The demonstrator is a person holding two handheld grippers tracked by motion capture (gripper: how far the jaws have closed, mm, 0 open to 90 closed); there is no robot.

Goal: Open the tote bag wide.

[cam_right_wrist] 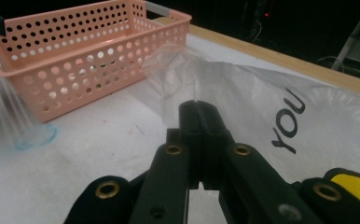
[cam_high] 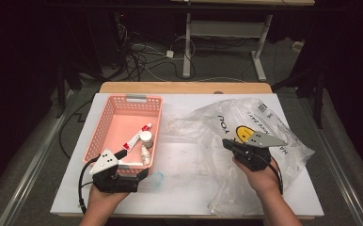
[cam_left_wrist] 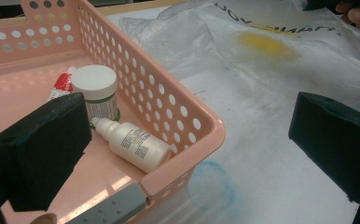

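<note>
The plastic bag (cam_right_wrist: 262, 107) lies crumpled on the bench (cam_high: 179, 188), its near layer pinched in the right gripper (cam_right_wrist: 199, 109) (jaws pressed together); the left gripper (cam_high: 131, 165), jaws spread, straddles the pink basket (cam_left_wrist: 187, 116) corner, bare bench lying between the grippers.

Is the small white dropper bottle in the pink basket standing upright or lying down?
Lying down. The small white dropper bottle rests on its side on the floor of the pink basket, its tip pointing toward the upright white-capped jar.
</note>
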